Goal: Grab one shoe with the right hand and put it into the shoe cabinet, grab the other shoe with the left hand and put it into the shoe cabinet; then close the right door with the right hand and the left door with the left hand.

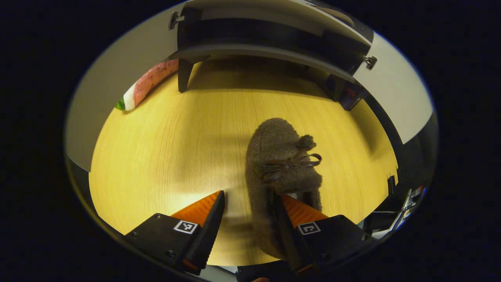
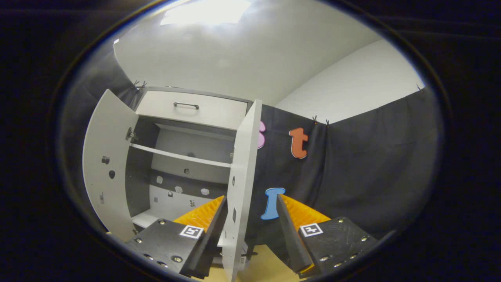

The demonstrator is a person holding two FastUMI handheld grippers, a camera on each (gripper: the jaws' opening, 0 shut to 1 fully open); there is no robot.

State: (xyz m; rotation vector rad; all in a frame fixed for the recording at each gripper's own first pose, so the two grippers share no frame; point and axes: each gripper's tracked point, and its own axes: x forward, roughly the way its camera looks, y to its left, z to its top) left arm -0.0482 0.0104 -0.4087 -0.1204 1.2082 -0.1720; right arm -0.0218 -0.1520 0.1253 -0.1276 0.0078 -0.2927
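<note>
Two jaws open | left gripper point(image 1: 248, 199) — over shoe point(image 1: 280, 176) | right gripper point(image 2: 250, 203) — level, facing cabinet point(image 2: 184, 156)

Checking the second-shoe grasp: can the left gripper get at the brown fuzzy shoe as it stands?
Probably yes. The left gripper is open right at the brown fuzzy shoe, one finger already on it, and bare wooden floor lies around it.

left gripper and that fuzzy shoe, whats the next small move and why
Probably shift the left gripper slightly toward the shoe, then close. The fingers are open and low at the heel end, but the shoe lies off-centre, against one finger, with bare floor in the gap. Centring it should let both fingers press on it before lifting toward the cabinet.
</note>
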